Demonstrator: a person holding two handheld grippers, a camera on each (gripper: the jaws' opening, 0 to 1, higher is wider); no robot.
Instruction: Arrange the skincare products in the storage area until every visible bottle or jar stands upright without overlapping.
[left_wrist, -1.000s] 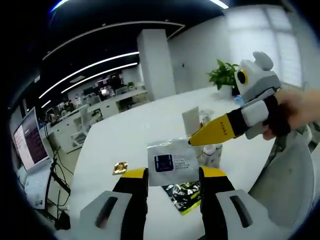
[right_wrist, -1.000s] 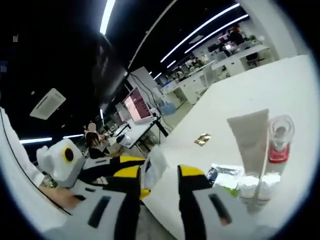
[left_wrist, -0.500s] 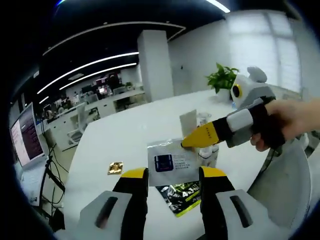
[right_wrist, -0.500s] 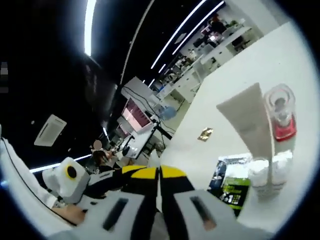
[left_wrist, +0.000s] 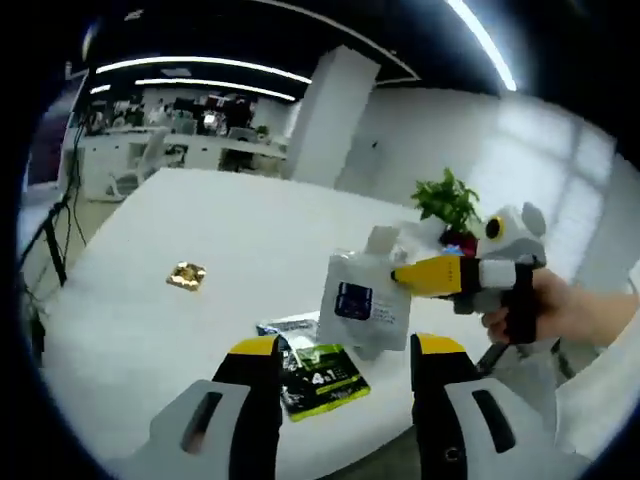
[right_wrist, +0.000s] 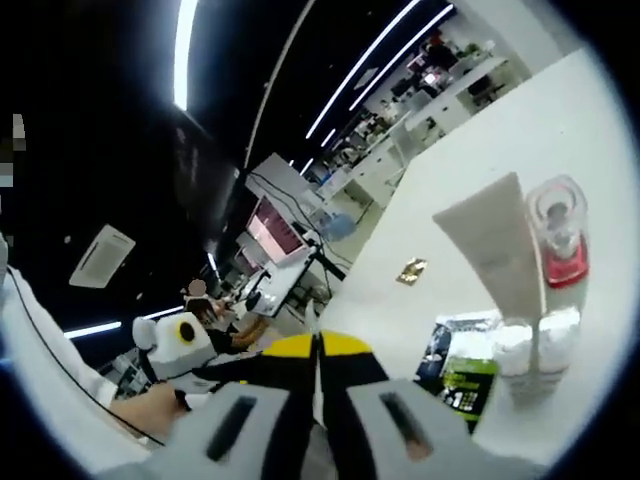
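Sachet (left_wrist: 363, 308) now out of open left tongs (left_wrist: 345, 365), pinched in right tongs (left_wrist: 398, 274).

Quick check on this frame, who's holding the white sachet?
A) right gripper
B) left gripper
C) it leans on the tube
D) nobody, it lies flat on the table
A: in the left gripper view the right gripper pinches the white sachet's edge with shut yellow jaws and holds it up off the table, while the left gripper stands open below it.
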